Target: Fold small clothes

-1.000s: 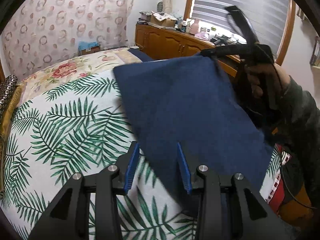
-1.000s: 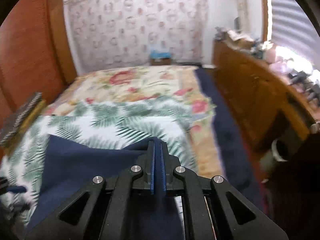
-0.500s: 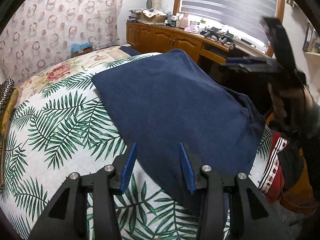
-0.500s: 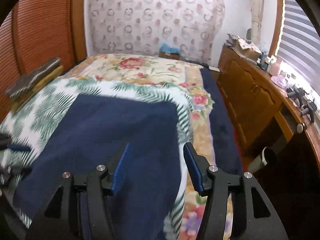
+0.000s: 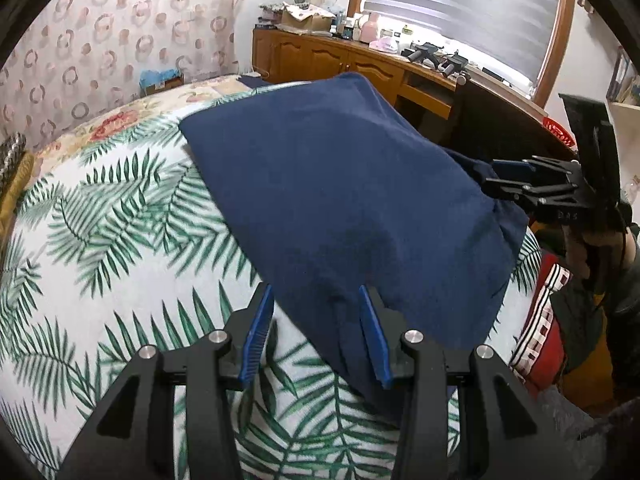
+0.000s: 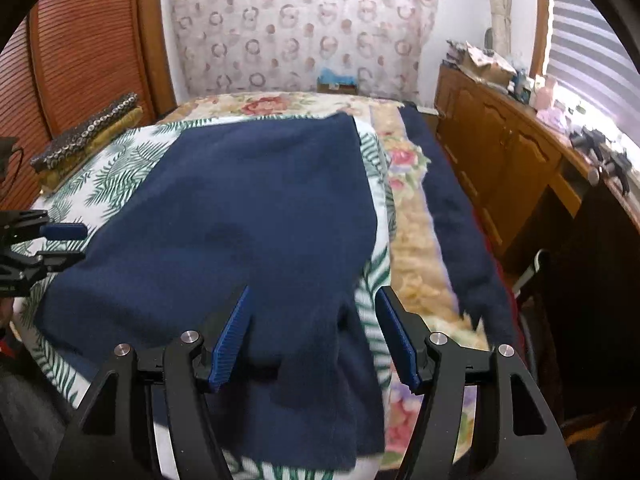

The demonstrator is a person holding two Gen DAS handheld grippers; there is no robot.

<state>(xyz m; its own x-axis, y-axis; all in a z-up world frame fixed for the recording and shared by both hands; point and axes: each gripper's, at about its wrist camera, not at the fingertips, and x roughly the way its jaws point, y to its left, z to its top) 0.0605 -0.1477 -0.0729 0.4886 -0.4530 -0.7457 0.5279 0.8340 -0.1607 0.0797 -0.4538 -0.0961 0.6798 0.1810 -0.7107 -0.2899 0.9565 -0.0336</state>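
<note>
A navy blue garment [image 5: 340, 184] lies spread over the palm-leaf bedsheet [image 5: 120, 220], and its near end hangs over the bed's edge. My left gripper [image 5: 314, 320] stands open above the garment's near left edge; cloth and sheet show between its blue pads, untouched. The jaws of my right gripper [image 6: 314, 328] are opening over the garment [image 6: 248, 208]; a hanging flap lies between them, and the pads do not press on it. From the left wrist view the right gripper [image 5: 496, 180] is at the garment's right side. The left gripper [image 6: 68, 245] shows at the far left.
A wooden sideboard [image 6: 500, 152] with clutter runs under the window on the right. A dark blue blanket [image 6: 452, 216] lies along the bed's right side over a floral quilt. Folded patterned fabrics [image 6: 88, 136] sit at the bed's left. Red striped clothing [image 5: 540, 320] lies by the person's sleeve.
My right gripper was shut on the raised garment; it has let go, opened and drawn back to the near edge. The garment now lies flat on the bed. The left gripper shifted slightly.
</note>
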